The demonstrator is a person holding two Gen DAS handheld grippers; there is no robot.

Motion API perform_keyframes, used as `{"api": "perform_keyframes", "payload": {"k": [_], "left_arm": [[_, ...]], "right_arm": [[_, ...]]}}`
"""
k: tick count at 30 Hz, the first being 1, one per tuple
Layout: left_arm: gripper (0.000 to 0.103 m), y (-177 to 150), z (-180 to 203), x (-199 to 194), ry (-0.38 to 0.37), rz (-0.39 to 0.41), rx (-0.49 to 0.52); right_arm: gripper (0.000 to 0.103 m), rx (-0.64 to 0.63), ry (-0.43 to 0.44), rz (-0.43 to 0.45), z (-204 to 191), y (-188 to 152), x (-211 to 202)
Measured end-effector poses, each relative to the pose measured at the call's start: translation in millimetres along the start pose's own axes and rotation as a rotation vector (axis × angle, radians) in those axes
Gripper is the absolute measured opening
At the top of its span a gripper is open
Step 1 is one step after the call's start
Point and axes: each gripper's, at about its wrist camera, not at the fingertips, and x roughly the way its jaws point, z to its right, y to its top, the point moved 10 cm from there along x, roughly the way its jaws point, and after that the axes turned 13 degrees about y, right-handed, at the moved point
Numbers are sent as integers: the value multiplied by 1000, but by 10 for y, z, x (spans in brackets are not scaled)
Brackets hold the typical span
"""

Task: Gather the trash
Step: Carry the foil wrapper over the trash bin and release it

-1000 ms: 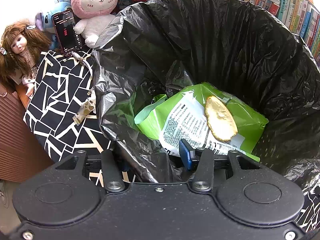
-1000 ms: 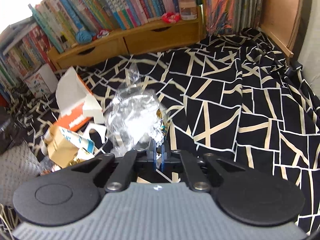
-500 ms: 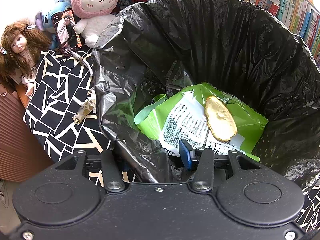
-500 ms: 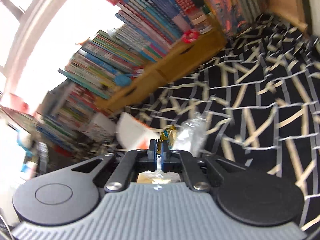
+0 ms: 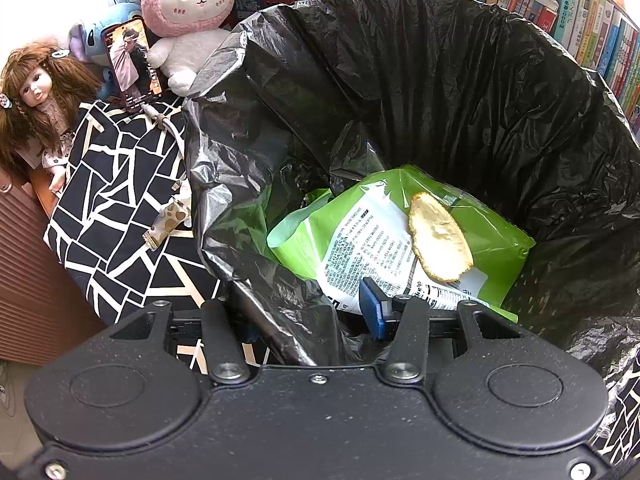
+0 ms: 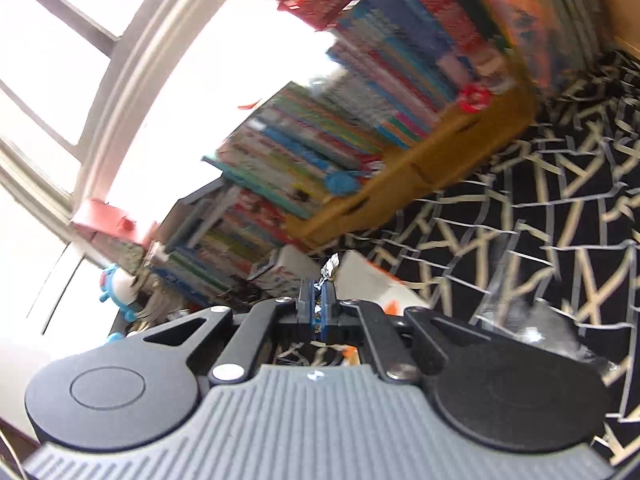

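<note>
Black-and-cream patterned cloth (image 6: 560,208) covers the surface under both views, with rows of books (image 6: 360,128) on a wooden shelf unit behind it and a bright window (image 6: 80,60) to one side.

On the left hand-held gripper (image 5: 308,316), the fingers stand apart, straddling the near rim of the black bin liner (image 5: 460,92): a blue pad (image 5: 370,308) sits inside the bag, the other finger outside it against the crumpled plastic. Just past the pad lies a green snack bag (image 5: 360,240), printed side up, down in the liner, with a yellowish chip (image 5: 438,238) resting on top of it. Outside the liner, on the cloth to the left, lies a small spotted wrapper (image 5: 166,226). Farther back stand a phone (image 5: 132,62) with a lit screen, propped against a pink-and-white plush toy (image 5: 188,4), and a doll (image 5: 34,96) with brown hair at the edge.

In the tilted, motion-blurred right wrist view, the right hand-held gripper (image 6: 319,304) is closed, its blue pads pinching a small crinkled foil wrapper (image 6: 329,270) that sticks up between them. Just beyond it is a white-and-orange carton (image 6: 372,284) on the cloth, and a clear plastic bag (image 6: 520,312) lies to the right of the gripper body. A blue-and-white plush (image 6: 118,284) sits low at the left, below the books.
</note>
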Motion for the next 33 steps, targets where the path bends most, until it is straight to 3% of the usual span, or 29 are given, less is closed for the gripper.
{"api": "perform_keyframes", "payload": {"k": [7,14,19,24,26,27,33], "left_arm": [[46,0,-5,1,-3,1,-3],[46,-1,-12,-4,-7,3,-8],[46,-2,-17,-4,-8,3,-8],[46,-1,-16,-5,-9,3,-8],[46,1,-13,-5,-10,4,-8],[47,1,-13,-5,-10,4,-7],[47,3,-12,-5,-12,5,-7]], "right_arm": [[5,-98,215,-92,-857,-128,408],[6,-224,356,-241,-1601,-604,910],[7,-257,366,-324,-1810,-900,1167],[15,-258,326,-372,-1714,-1053,1268],[36,-264,311,-377,-1681,-1078,1261],[40,-266,307,-376,-1671,-1079,1253],[49,-286,263,-337,-1575,-986,1145]]}}
